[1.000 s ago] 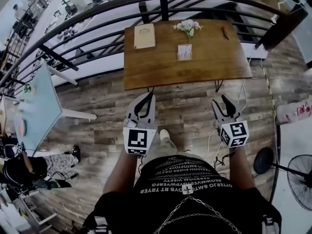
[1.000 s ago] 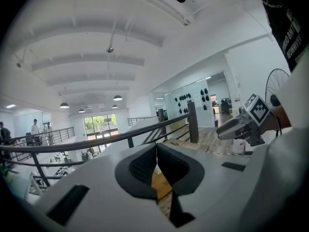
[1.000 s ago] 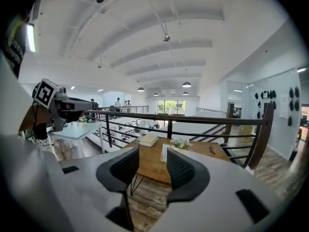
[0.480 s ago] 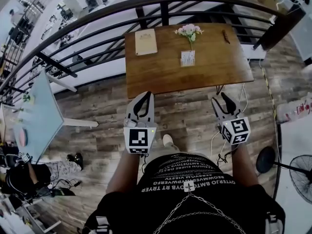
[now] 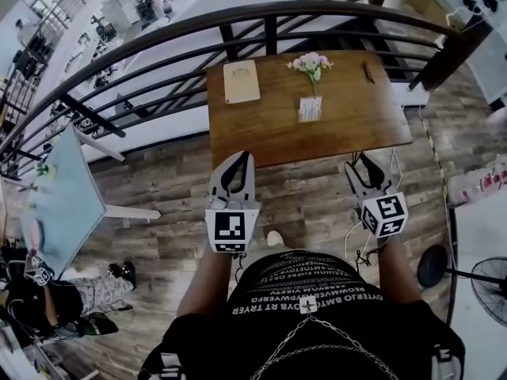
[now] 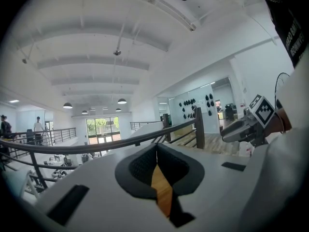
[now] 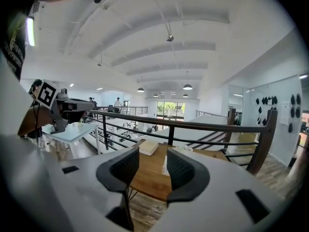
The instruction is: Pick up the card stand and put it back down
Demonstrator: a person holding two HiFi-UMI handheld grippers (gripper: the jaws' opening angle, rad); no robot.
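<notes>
You have stepped closer: the tabletop [image 5: 261,129] now lies just ahead of both grippers. Your left gripper [image 5: 240,158] has its fingers together and empty, and your right gripper [image 5: 360,165] has its fingers wide and empty. The card stand [image 5: 310,108] stands upright on the tabletop, by the flowers [image 5: 310,62].

The brown wooden table [image 5: 261,129] now lies lower in the head view, closer to the person. The left gripper [image 5: 241,158] overlaps its near edge, and the right gripper [image 5: 358,163] reaches that edge.

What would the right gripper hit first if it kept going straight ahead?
Probably the brown wooden table top, near its front edge; the white card stand sits just beyond. Depth is unclear.
</notes>
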